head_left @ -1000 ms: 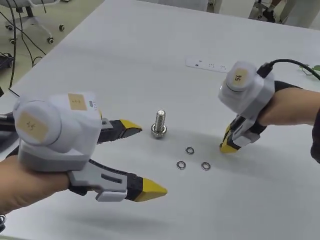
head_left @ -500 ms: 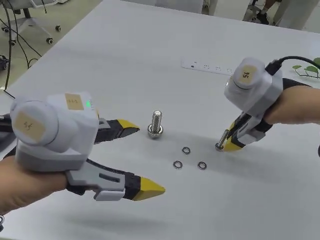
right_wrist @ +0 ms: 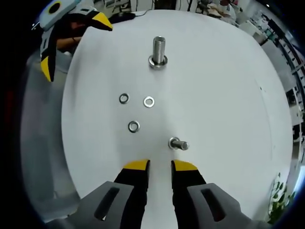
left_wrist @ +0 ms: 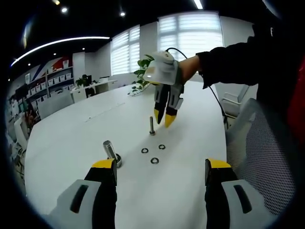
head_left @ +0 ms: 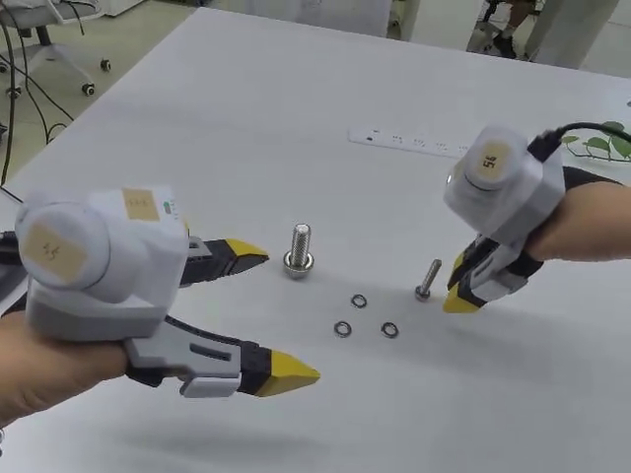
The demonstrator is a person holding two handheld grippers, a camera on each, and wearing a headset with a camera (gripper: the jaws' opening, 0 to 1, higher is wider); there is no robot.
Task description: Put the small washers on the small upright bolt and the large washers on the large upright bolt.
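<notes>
desk (head_left: 227,108), white. large upright bolt (head_left: 300,247): stood on its head near the middle. small upright bolt (head_left: 428,280): stood apart from it, just beside the tips of the right hand-held gripper (head_left: 459,286), whose jaws are held narrowly parted, nothing grasped. three washers (head_left: 358,302): laid flat on the desk between the two bolts, none touching. left hand-held gripper (head_left: 276,313): released, jaws spread wide, held above the desk near the large bolt.

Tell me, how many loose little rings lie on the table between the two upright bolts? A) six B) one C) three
C: three washers lie flat and apart on the table, between the large bolt and the small bolt.
</notes>
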